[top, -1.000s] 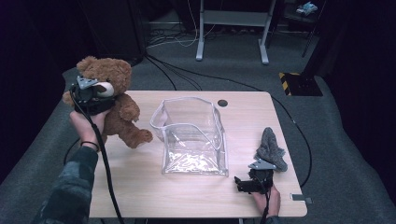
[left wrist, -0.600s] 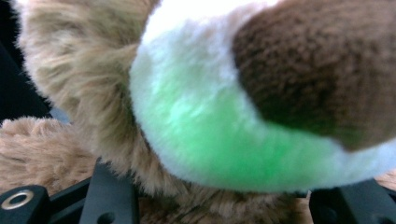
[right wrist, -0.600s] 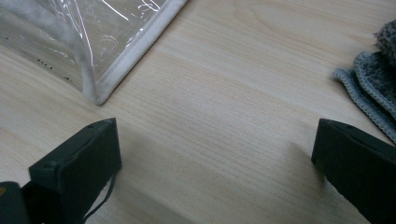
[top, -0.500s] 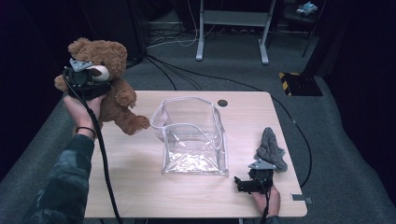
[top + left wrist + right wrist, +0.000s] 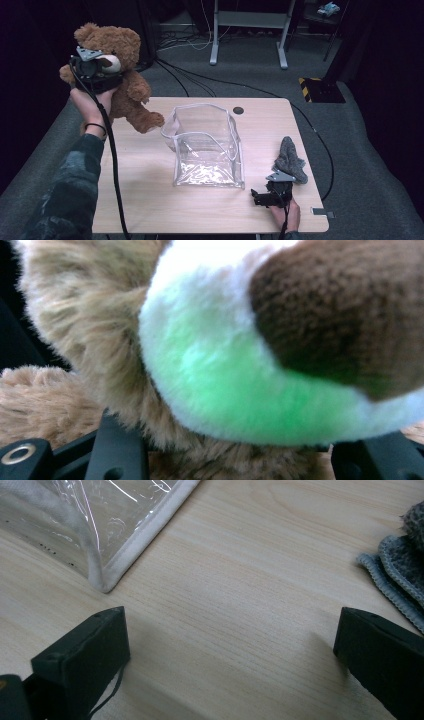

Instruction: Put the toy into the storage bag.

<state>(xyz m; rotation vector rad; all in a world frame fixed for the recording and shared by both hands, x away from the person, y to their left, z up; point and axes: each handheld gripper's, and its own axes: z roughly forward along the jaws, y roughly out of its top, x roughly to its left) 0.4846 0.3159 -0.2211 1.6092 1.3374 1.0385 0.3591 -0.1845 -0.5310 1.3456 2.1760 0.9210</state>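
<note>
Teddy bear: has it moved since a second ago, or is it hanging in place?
Yes. The teddy bear, clamped in the left gripper, has risen up and away from the table, left of the clear bag.

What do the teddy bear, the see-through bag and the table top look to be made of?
Teddy bear: soft plush, brown shaggy pile with a pale short-pile muzzle. See-through bag: likely clear flexible plastic, glossy and creased, edged with pale fabric-like trim. Table top: light wood or wood-look laminate, matt, with fine straight grain lines.

Left hand-held gripper clamps teddy bear above table, beside clear bag.
</note>
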